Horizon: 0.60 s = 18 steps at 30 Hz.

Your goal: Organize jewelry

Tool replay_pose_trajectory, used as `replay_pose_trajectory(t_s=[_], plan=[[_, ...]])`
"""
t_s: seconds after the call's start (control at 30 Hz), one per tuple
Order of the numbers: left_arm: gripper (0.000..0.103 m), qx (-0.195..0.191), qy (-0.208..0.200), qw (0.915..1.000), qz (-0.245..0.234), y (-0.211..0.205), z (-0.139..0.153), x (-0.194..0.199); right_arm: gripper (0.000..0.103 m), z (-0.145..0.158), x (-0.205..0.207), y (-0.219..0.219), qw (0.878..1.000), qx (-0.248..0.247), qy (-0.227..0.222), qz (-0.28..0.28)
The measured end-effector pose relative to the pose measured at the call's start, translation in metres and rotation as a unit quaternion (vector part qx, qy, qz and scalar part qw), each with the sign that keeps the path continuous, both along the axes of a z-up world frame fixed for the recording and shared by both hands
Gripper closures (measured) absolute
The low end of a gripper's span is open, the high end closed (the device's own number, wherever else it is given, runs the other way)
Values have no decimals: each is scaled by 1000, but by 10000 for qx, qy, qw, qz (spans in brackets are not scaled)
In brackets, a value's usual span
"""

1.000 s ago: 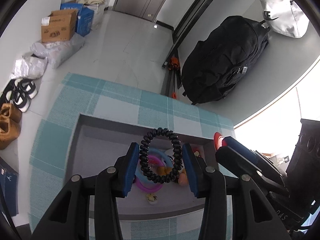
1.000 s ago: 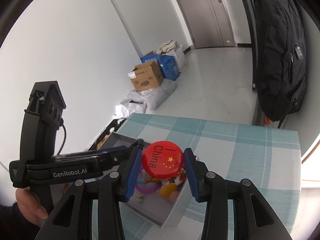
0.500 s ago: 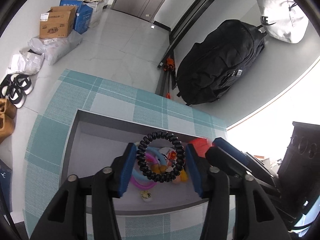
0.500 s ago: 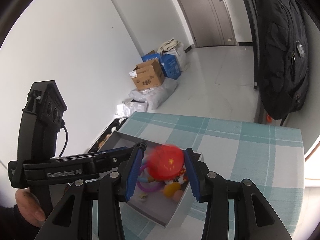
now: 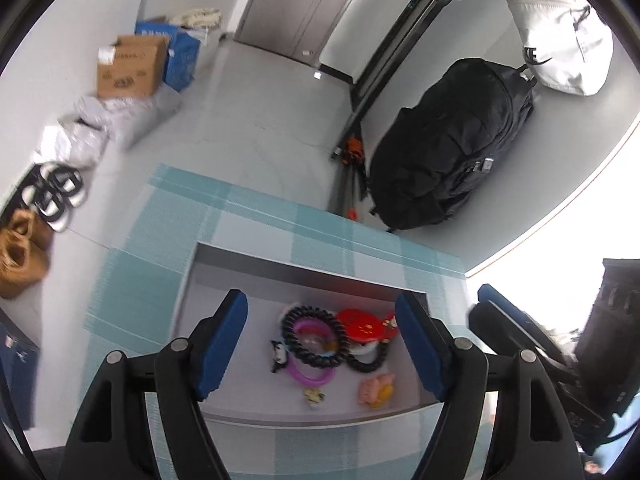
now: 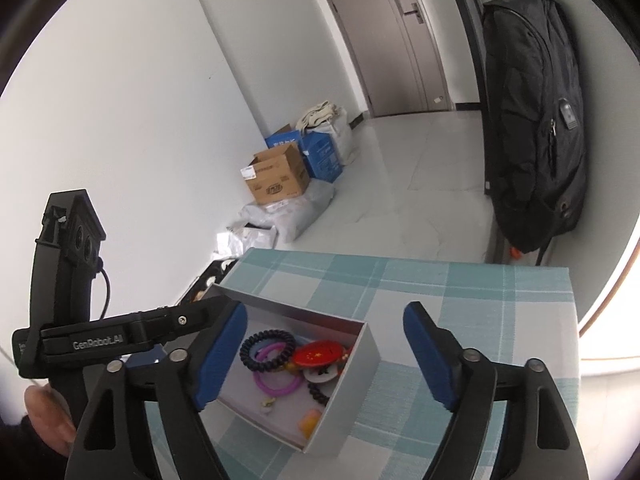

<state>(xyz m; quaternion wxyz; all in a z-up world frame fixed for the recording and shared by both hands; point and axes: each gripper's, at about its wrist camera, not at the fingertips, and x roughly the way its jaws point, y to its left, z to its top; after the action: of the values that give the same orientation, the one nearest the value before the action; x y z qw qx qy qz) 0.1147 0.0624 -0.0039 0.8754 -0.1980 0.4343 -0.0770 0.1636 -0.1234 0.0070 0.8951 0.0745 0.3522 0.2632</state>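
**A:** Pale tiled floor runs back to a grey door; from left to right along it you have shoes [image 5: 24, 256], a cardboard box [image 5: 130, 68] and a black backpack [image 5: 452, 148] against the wall. What sits nearest you?

**B:** Your worktop [image 5: 280, 232], covered in a teal and white check cloth, carries an open grey box [image 5: 304, 276]. Your left tongs [image 5: 322, 344] hover above it, their blue pads spread wide after just opening, with nothing between them. Your black coil hair tie [image 5: 312, 338] lies inside the box, over a pink ring [image 5: 310, 376].

**A:** And to the right of that?

**B:** Your red round badge [image 6: 318, 356] rests in the box just beside the coil tie, touching it. Your right tongs [image 6: 326, 354] are above the box too, jaws freshly opened wide and empty. Small charms, too blurred to name, lie nearer the box's front wall.
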Motion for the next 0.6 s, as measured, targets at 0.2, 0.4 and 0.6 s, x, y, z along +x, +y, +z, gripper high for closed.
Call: replay_pose_trajectory(t_s=[0.2,0.4,0.6], plan=[[30,578,-301,9978,135,-5,9,-11,4,5,-13,-2,9998,21,-176,-18],[30,836,-453,9952,226,-8,15,-28,0,13,-36,-4,9991,63,-427,24],[27,1077,-637,9919,199,-17,26,-48,0,21,-59,-3,9972,57,-743,98]])
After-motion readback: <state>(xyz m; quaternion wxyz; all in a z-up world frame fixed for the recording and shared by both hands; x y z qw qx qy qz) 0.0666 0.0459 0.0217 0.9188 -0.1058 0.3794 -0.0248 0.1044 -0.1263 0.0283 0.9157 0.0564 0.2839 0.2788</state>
